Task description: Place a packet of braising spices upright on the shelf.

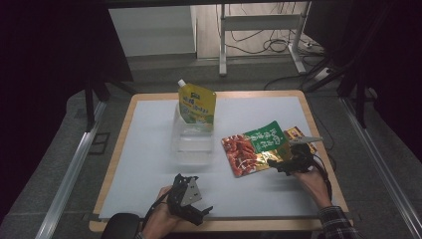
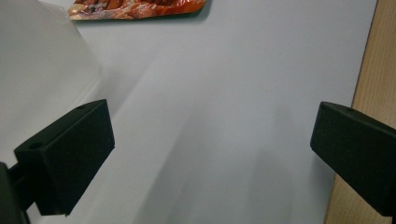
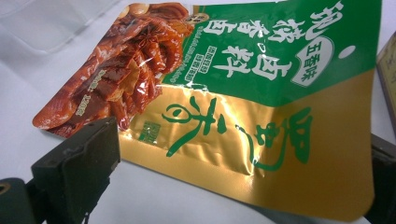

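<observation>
Our right gripper (image 1: 288,163) gapes around the snack pouch's (image 3: 261,121) near edge; closing shallow, the slick foil may slip. Our left gripper (image 1: 191,199) hovers agape.

Gold snack packet (image 3: 261,140) with green band, red food print.

Overhead light falls evenly on the pale worktop (image 1: 149,164), while the surroundings at left and right sink into near black. The high view is soft and grainy. Glare streaks the gold foil of the snack packet (image 3: 261,140), sharp in the right gripper view. Near jaws blur slightly; faint diffuse shadows cross the worktop in the left gripper view.
</observation>
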